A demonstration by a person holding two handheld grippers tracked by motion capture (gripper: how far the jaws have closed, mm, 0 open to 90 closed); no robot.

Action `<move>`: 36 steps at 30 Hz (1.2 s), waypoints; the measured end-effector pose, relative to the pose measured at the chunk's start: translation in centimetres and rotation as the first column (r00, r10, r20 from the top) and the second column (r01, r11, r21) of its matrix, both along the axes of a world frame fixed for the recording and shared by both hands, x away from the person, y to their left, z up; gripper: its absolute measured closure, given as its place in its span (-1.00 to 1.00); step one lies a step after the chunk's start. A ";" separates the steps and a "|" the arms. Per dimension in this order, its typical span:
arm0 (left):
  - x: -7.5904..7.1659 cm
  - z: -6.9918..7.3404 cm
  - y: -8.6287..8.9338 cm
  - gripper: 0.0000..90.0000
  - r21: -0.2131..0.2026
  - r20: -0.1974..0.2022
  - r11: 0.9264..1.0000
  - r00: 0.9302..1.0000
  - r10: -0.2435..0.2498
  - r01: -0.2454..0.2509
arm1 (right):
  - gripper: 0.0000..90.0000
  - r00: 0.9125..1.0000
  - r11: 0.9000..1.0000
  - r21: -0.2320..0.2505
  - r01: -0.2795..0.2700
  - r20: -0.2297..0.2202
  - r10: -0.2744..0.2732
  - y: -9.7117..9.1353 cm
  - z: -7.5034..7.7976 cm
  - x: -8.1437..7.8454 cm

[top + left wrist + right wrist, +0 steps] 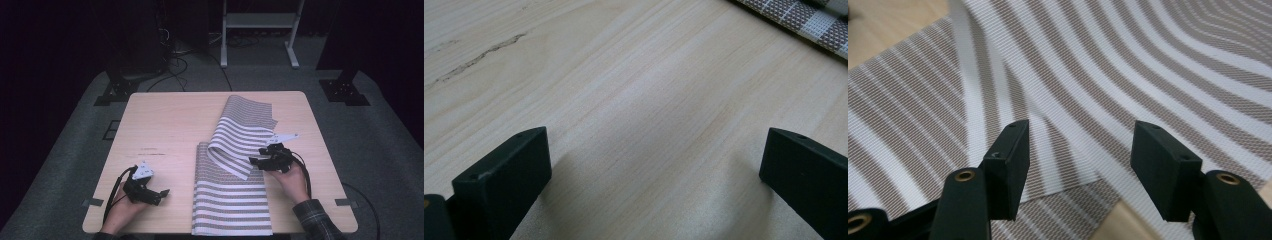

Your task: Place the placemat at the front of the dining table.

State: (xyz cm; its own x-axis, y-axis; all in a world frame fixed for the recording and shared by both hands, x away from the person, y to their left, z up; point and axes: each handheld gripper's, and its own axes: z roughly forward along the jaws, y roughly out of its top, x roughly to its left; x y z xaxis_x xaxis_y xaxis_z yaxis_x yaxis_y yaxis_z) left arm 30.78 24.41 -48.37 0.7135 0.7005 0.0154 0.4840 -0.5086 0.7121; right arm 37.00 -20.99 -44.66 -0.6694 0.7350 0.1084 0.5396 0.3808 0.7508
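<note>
— Where's the striped cloth point(235, 165)?
— Half-folded on the right of the wooden table point(165, 125); no readable writing.
— The tongs?
— Right gripper point(263, 161) hovers over its folded corner, jaws apart, empty. Left gripper point(159, 194) rests on bare wood, jaws wide.

Left hand-held gripper point(161, 192) and right hand-held gripper point(256, 161) both gape open.

Right gripper point(1078, 155) over striped cloth point(1128, 65); jaws parted, nothing pressed between them. Cloth woven in white and grey-brown stripes, folded: upper layer curving away toward top right, its corner point(1068, 175) lying between the jaws on the flat lower layer. Bare wood of desk point(883, 25) at top left, another patch at bottom edge between the jaws.
</note>
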 end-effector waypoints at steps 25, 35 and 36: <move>-0.1 0.0 0.1 -1.00 -0.001 0.001 1.000 1.000 0.001 -0.001 | 0.19 0.993 0.986 -0.124 -0.112 0.014 0.115 3.7 -2.6 -2.1; -0.1 0.0 0.1 -1.00 0.002 0.000 1.000 1.000 0.000 0.000 | 0.89 0.995 0.987 -0.134 -0.089 0.035 0.094 3.0 -2.5 -1.6; -0.1 0.0 0.1 -1.00 0.001 0.000 1.000 1.000 0.000 0.000 | 0.91 0.994 0.984 -0.154 -0.092 0.041 0.099 3.0 -2.3 -1.6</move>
State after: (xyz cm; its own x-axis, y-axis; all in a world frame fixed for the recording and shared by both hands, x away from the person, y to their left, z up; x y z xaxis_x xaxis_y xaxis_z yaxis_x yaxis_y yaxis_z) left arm 30.64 24.49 -48.37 0.7134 0.7006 0.0166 0.4837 -0.5095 0.7116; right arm 35.40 -17.95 -46.97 -0.7389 0.6729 -0.0338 0.4599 0.5404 0.7046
